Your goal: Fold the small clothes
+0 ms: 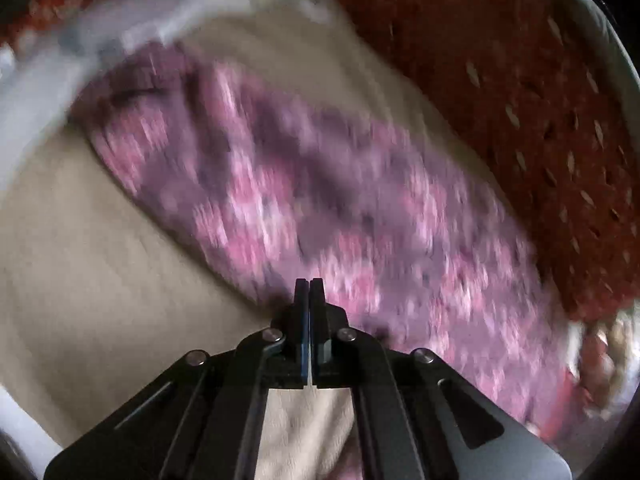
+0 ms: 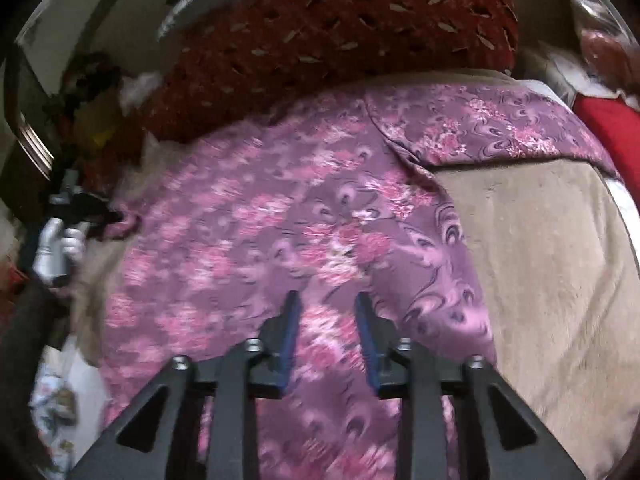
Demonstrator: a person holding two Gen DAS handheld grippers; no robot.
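Over the blurred purple floral garment (image 1: 320, 200), left hand-held gripper (image 1: 309, 292) pinched together, right hand-held gripper (image 2: 328, 308) apart.

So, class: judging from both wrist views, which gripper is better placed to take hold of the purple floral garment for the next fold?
Probably the right gripper: its jaws stand apart directly over the purple floral garment. The left gripper is shut at the cloth's edge, holding nothing visible.
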